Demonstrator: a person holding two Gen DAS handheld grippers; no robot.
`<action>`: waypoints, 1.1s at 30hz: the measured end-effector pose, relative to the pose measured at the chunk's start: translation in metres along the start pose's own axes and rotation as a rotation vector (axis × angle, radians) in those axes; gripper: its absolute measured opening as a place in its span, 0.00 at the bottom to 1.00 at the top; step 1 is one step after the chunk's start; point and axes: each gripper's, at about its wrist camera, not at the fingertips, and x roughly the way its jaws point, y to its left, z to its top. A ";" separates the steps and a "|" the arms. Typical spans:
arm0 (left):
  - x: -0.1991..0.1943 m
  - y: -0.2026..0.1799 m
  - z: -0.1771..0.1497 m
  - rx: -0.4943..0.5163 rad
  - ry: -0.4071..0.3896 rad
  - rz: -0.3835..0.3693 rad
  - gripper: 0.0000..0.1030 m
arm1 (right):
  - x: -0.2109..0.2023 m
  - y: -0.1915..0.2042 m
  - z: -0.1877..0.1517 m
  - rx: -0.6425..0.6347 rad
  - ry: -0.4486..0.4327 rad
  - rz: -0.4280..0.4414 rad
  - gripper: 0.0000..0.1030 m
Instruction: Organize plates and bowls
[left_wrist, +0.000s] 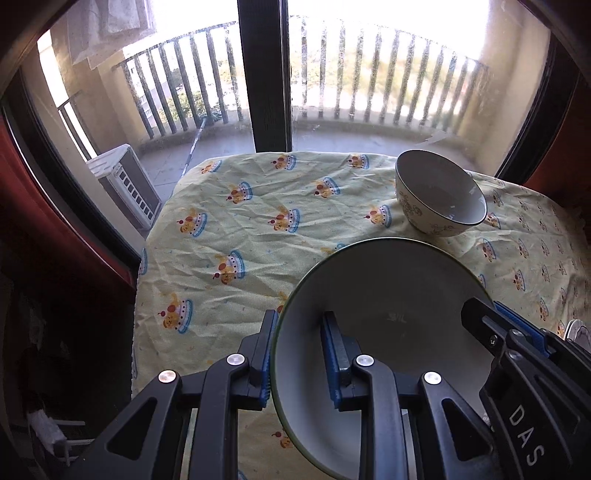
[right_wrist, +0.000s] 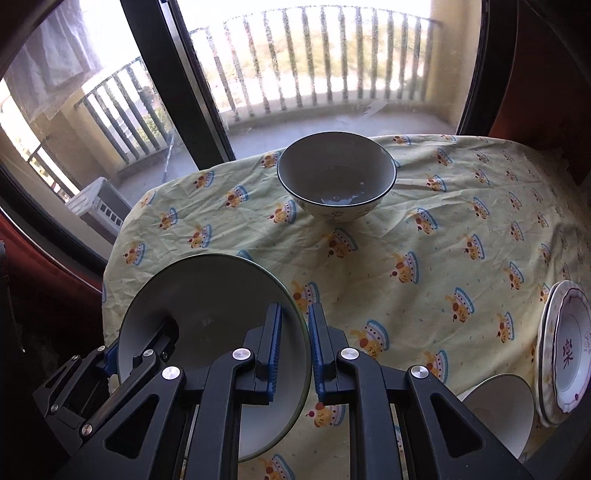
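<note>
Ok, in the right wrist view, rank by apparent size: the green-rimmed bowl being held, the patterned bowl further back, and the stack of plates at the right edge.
1. Green-rimmed bowl, largest, though it is nearest the camera, which inflates it.
2. Patterned bowl.
3. Stack of plates, cut off by the frame edge, so its rank against the patterned bowl is unsure.

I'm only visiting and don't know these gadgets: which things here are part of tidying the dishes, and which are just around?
Part of the job:
green-rimmed bowl, held at its rim by both grippers
patterned bowl
stacked plates
white bowl beside them

Just around:
yellow tablecloth
balcony railing
white unit outside
</note>
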 end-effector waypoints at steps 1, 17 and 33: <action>-0.004 -0.004 -0.002 -0.003 -0.003 0.003 0.21 | -0.004 -0.004 -0.001 -0.005 -0.003 0.002 0.18; -0.056 -0.073 -0.020 -0.059 -0.046 0.038 0.21 | -0.063 -0.075 -0.003 -0.082 -0.046 0.060 0.18; -0.076 -0.134 -0.055 -0.097 -0.063 0.051 0.21 | -0.086 -0.143 -0.022 -0.126 -0.049 0.092 0.18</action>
